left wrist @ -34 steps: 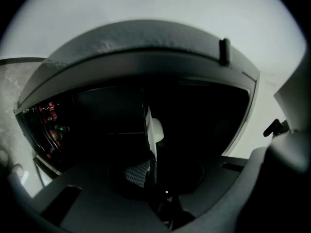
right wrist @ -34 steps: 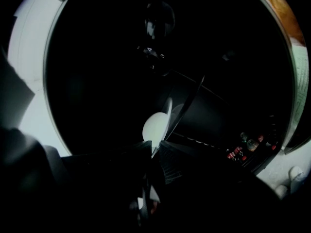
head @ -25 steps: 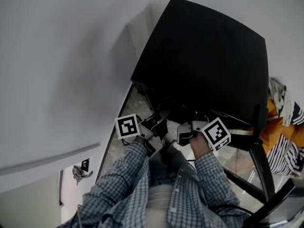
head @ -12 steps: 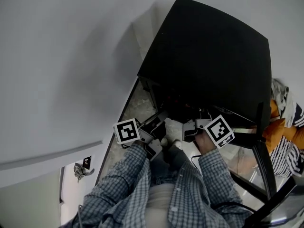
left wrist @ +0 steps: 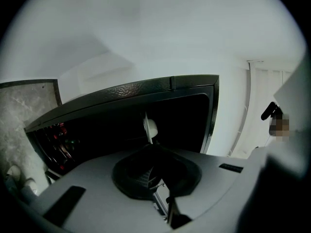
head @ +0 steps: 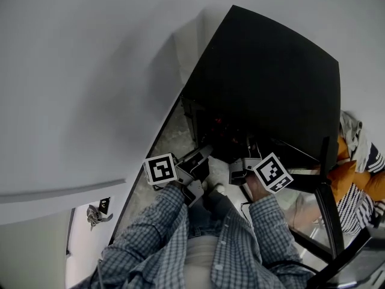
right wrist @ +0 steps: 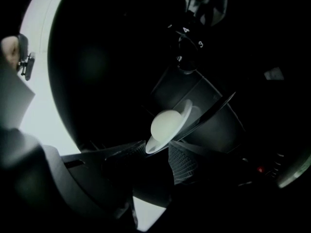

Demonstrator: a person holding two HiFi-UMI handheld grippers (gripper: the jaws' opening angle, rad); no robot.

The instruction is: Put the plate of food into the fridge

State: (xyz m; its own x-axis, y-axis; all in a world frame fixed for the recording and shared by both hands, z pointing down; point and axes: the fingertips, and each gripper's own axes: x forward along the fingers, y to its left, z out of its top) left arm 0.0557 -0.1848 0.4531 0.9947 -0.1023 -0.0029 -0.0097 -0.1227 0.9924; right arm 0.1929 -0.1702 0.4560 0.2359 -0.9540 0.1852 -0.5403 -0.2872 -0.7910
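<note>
Releasing the plate (right wrist: 186,110): right tool (right wrist: 151,155) has just been opening, pads now clear of the rim between them; left tool (left wrist: 152,154) looks clenched on the rim too. Plate sits inside the open fridge (head: 271,83), mid-frame in both tool views, carrying one pale round food item (right wrist: 165,123); rest of interior too dark. Next, I'd judge: confirm it's seated, free left, back both out.

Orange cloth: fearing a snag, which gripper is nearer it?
Right. The right gripper, jaws just opened round the plate, is at the fridge front, toward the orange cloth; the left gripper is beyond it, farther off.
</note>
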